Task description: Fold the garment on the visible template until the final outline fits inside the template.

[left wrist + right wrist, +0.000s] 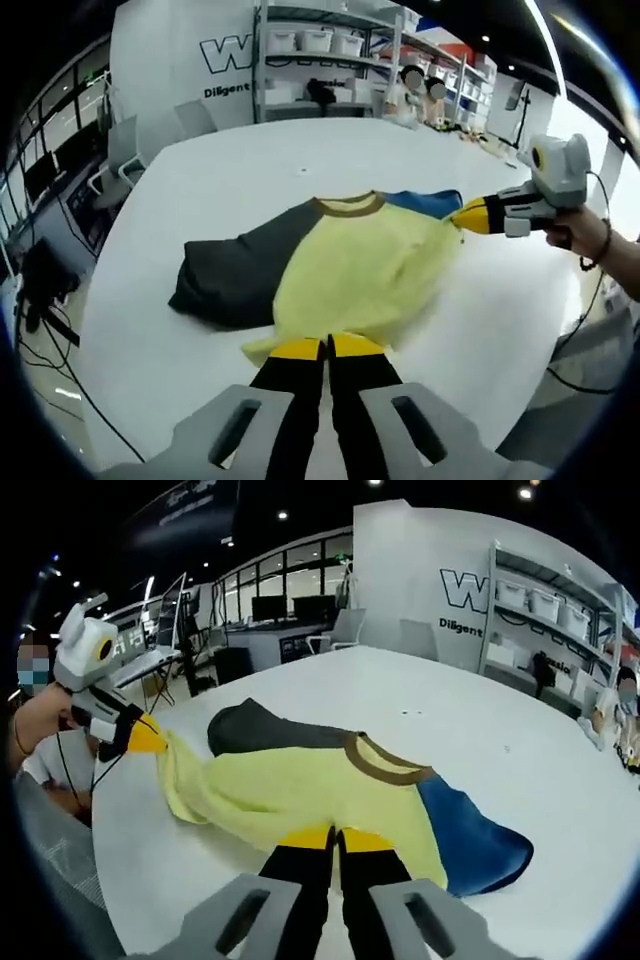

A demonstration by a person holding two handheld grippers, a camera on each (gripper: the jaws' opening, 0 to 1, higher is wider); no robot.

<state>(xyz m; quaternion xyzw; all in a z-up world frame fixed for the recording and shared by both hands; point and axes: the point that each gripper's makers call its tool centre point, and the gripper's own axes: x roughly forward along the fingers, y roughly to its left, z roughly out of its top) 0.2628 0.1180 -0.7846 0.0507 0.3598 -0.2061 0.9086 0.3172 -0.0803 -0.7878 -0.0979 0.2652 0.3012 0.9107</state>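
Observation:
A T-shirt (360, 270) lies on the white table (230, 170), with a pale yellow body, a brown collar (350, 207), a dark grey sleeve (230, 275) and a blue sleeve (425, 203). My left gripper (325, 347) is shut on the yellow hem at the near edge. My right gripper (468, 216) comes in from the right, shut on the shirt's edge beside the blue sleeve. In the right gripper view the shirt (290, 790) stretches between my right gripper (337, 837), shut on its yellow edge, and my left gripper (150, 738) at the far end. No template outline shows.
The round table's edge (110, 330) curves close on the left, with cables on the floor below. Shelves with white bins (320, 60) stand behind the table, and chairs (120, 150) at its far left. A person's hand (585, 235) holds the right gripper. Desks with monitors (270, 615) stand further off.

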